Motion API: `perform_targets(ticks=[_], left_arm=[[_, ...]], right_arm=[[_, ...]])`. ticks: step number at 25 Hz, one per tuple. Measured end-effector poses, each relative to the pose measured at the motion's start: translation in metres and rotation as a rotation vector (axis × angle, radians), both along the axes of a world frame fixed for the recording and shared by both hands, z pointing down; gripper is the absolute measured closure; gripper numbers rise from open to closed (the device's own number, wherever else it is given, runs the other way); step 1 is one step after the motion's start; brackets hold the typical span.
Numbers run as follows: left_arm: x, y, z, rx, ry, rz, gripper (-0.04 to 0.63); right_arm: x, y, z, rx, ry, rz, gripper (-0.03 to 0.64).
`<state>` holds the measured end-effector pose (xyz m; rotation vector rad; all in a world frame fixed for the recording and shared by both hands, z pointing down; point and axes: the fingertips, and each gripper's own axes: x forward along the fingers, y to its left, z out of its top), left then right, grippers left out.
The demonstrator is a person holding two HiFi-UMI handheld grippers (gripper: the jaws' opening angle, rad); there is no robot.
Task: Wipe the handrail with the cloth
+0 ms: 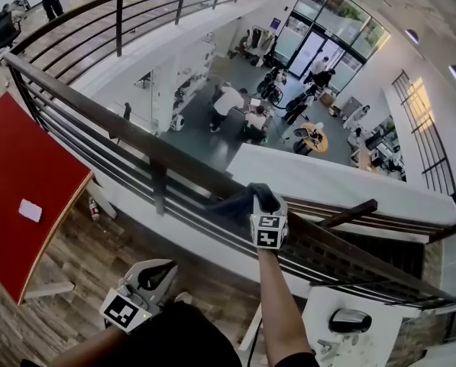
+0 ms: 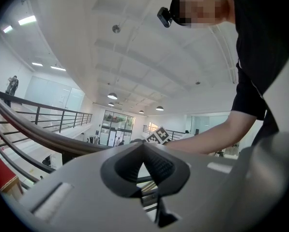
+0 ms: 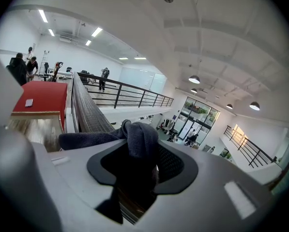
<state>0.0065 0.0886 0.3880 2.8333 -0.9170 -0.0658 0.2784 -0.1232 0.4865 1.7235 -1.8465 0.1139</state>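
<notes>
Your right gripper (image 1: 267, 202) pinches a bunched fold, a sound hold, of the soft, light cloth (image 1: 231, 205) draped on the handrail (image 1: 128, 128) at 6 o'clock, which probably slides unless pressed down, while your left gripper (image 1: 153, 275), at 7 o'clock, is closed and empty.

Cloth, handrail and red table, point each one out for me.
cloth (image 1: 231, 203), head view, on the bunched part lying over the rail.
handrail (image 1: 136, 136), head view, on the bare top of the rail.
red table (image 1: 14, 159), head view, on the bare red top.
</notes>
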Motion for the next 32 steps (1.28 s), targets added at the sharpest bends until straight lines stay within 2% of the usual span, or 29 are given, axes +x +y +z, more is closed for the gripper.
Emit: perform_targets(ticks=[10,32], left_arm=[[0.017,0.008,0.005,-0.019,-0.004,0.049,0.597],[0.060,0.022,0.004,-0.033,0.002,0.100,0.595]], right_arm=[[0.035,0.017,0.004,-0.003,-0.008,0.072,0.457],[0.099,0.056,-0.001,0.015,-0.006,0.134,0.454]])
